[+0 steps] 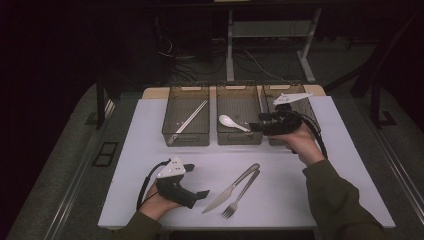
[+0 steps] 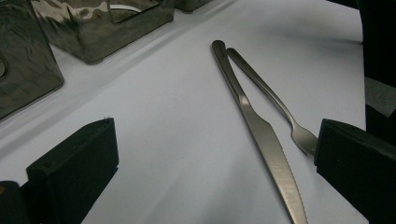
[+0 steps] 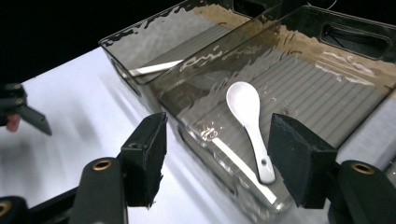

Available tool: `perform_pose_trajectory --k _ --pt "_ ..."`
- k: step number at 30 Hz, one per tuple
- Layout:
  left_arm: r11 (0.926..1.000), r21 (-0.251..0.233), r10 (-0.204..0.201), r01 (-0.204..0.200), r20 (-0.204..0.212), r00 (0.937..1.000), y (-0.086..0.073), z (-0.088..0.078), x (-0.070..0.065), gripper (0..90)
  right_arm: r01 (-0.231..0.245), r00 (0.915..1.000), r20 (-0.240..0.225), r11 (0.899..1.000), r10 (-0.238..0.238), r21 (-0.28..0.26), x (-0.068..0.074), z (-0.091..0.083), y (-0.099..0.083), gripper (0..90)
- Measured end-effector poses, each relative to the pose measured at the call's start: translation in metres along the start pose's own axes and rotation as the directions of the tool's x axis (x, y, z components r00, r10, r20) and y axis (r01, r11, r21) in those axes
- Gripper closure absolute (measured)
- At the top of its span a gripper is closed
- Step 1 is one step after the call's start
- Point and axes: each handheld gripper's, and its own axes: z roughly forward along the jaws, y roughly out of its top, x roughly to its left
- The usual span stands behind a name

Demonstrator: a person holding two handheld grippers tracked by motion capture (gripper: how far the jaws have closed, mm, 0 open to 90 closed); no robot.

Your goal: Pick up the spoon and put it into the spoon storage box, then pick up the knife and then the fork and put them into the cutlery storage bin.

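A steel knife and a fork lie side by side on the white mat, handles touching at the far end. My left gripper rests open just left of them. In the left gripper view the knife and fork lie ahead between the wide-apart jaws of the left gripper, toward the right one. My right gripper hovers open at the middle bin. A white spoon lies on that bin's floor, its handle end just ahead of the right gripper, free of both jaws.
Three translucent grey bins stand in a row at the back of the mat. The left bin holds pale chopsticks. The right bin sits under the right hand. Table legs and cables lie beyond the far edge.
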Motion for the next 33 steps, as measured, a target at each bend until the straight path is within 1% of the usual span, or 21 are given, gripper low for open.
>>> perform_pose_trajectory --k 4,9,14,17,22,24,26,27,31,33 --pt "1.0 0.003 -0.003 0.003 -0.002 1.0 0.0 0.0 0.0 0.0 -0.003 1.0 0.002 1.0 0.003 -0.02 0.001 -0.014 -0.016 36.7" --pt "1.0 0.005 -0.004 0.004 -0.004 1.0 0.0 0.0 0.0 0.0 -0.009 1.0 0.004 0.999 0.009 -0.032 0.004 -0.03 -0.039 36.0" --pt "1.0 0.003 -0.002 0.002 -0.008 1.0 0.0 -0.001 0.0 0.0 -0.001 1.0 0.005 1.0 0.001 -0.014 0.008 -0.04 -0.06 34.4" --pt "1.0 0.002 0.0 0.0 -0.01 0.9999 0.0 -0.001 -0.001 0.0 -0.011 0.9999 -0.004 1.0 0.011 -0.014 0.01 -0.046 -0.073 32.6" --pt "1.0 0.0 -0.001 0.001 -0.014 0.9999 0.0 -0.002 -0.001 0.0 0.007 0.9998 0.017 1.0 -0.007 -0.014 0.015 -0.056 -0.091 29.5" --pt "1.0 0.002 -0.001 0.001 -0.013 0.9999 0.001 -0.002 0.0 0.0 -0.006 0.9997 0.023 1.0 0.006 -0.019 0.016 -0.06 -0.097 28.7" --pt "1.0 0.002 -0.001 0.001 -0.015 0.9999 0.0 -0.002 0.0 0.0 -0.005 0.9996 0.029 1.0 0.006 -0.024 0.018 -0.063 -0.103 28.1" --pt "1.0 0.0 0.006 -0.006 -0.016 0.9999 0.0 -0.002 0.0 0.0 -0.006 0.9993 0.037 1.0 0.007 -0.024 0.019 -0.065 -0.106 27.8" --pt "1.0 -0.002 0.001 -0.001 -0.019 0.9998 0.001 -0.003 0.0 0.0 -0.014 0.9978 0.064 0.999 0.016 -0.032 0.023 -0.069 -0.12 26.6" --pt "1.0 0.005 0.006 -0.006 -0.017 0.9998 0.001 -0.003 0.0 0.0 -0.008 0.9974 0.071 1.0 0.009 -0.024 0.026 -0.071 -0.126 25.9"
